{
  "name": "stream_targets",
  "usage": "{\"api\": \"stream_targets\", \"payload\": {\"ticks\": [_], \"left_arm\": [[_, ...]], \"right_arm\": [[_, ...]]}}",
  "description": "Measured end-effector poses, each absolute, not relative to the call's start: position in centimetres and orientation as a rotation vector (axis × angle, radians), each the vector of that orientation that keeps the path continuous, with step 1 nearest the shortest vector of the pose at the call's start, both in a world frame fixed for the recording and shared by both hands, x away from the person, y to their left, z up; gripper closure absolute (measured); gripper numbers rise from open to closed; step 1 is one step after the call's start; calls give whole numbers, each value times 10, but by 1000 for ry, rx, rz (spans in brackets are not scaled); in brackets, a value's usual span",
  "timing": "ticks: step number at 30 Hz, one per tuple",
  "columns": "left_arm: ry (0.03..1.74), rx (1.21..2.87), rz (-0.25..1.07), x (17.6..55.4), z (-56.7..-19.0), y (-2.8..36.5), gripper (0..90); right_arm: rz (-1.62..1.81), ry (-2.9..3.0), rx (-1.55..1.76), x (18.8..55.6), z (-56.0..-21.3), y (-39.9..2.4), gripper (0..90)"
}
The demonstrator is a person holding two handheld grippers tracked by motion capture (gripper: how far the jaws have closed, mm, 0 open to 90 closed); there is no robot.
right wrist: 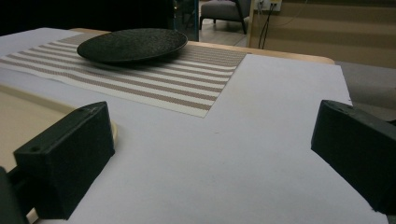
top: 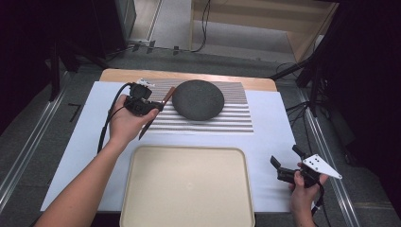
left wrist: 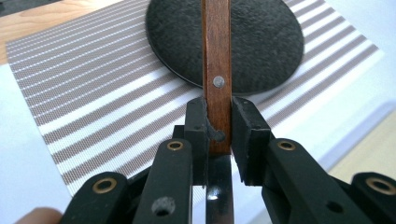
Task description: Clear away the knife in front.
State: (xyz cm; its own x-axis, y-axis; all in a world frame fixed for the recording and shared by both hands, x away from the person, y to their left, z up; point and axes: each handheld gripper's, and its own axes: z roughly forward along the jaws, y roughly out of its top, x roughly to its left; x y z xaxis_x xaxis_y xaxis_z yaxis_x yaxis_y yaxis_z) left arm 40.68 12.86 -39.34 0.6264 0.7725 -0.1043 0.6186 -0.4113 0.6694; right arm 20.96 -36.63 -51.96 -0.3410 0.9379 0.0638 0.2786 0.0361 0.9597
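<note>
While the left gripper (left wrist: 218,123) clamps a wooden-handled knife (left wrist: 217,70) between its pads, just short of the dark plate (left wrist: 261,37) ahead, the right gripper (right wrist: 210,154) rests wide, holding nothing.

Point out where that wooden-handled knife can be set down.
Left gripper grips the knife. Free: striped mat left and in front of the dark plate; the whole beige tray; white sheet between tray and right gripper. Crowded: the mat's middle, under the plate.
</note>
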Motion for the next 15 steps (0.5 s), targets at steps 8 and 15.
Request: {"api": "stream_targets", "payload": {"ticks": [8,15], "left_arm": [[1049,2159,283,385,-395,129,768],[1020,2140,266,360,-396,134,768]], "right_arm": [[1329,1687,1240,210,-520,-366,0],[1324,1686,1241,210,-520,-366,0]]}}
